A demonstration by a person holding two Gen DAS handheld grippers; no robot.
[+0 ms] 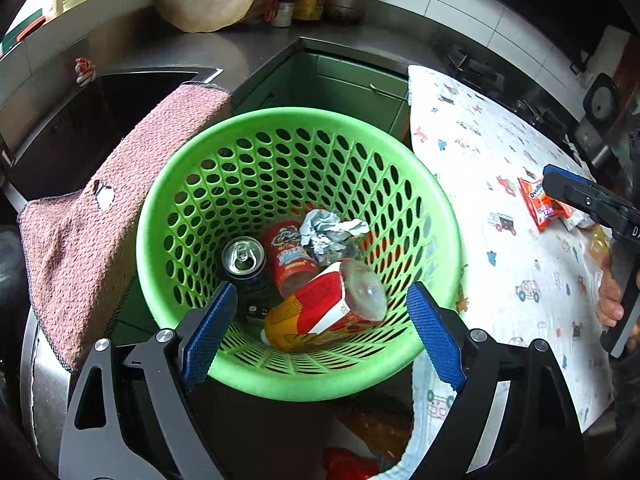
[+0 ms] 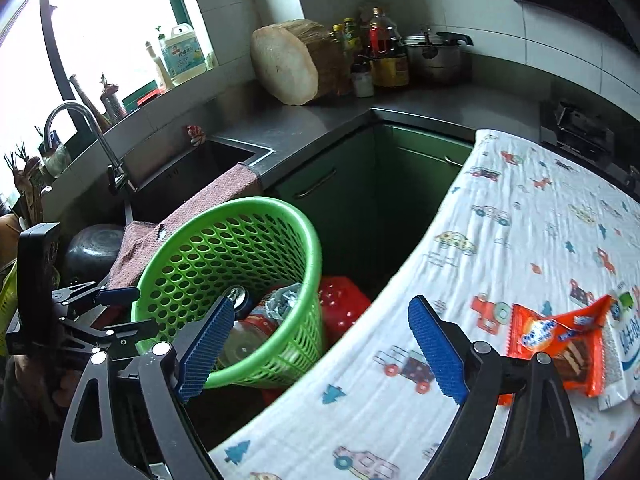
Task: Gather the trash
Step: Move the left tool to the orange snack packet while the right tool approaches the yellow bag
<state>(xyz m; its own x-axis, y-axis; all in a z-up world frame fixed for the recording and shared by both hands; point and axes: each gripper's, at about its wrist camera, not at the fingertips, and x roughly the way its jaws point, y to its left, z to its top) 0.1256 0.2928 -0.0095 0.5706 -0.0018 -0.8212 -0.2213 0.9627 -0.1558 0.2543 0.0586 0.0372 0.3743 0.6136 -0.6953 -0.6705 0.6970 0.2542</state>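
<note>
A green perforated basket [image 1: 288, 114] holds a drink can [image 1: 243, 256], a red snack tube [image 1: 286, 256], crumpled paper [image 1: 332, 236] and a red-and-yellow cup [image 1: 316, 312] with a clear lid. My left gripper [image 1: 321, 286] hangs open and empty over the basket's near rim. In the right wrist view the basket [image 2: 240, 204] stands left of a table under a vehicle-print cloth [image 2: 520, 216]. The right gripper [image 2: 323, 300] is open and empty above the table's left edge. An orange snack wrapper [image 2: 556, 340] and a white packet [image 2: 624, 344] lie on the cloth at the right.
A pink towel [image 1: 104, 240] drapes over the sink's edge beside the basket. Sink and faucet [image 2: 80, 120] are at left; a wooden block [image 2: 288, 64], bottles and a pot [image 2: 436, 56] stand on the counter. A red object [image 2: 344, 308] lies on the floor behind the basket.
</note>
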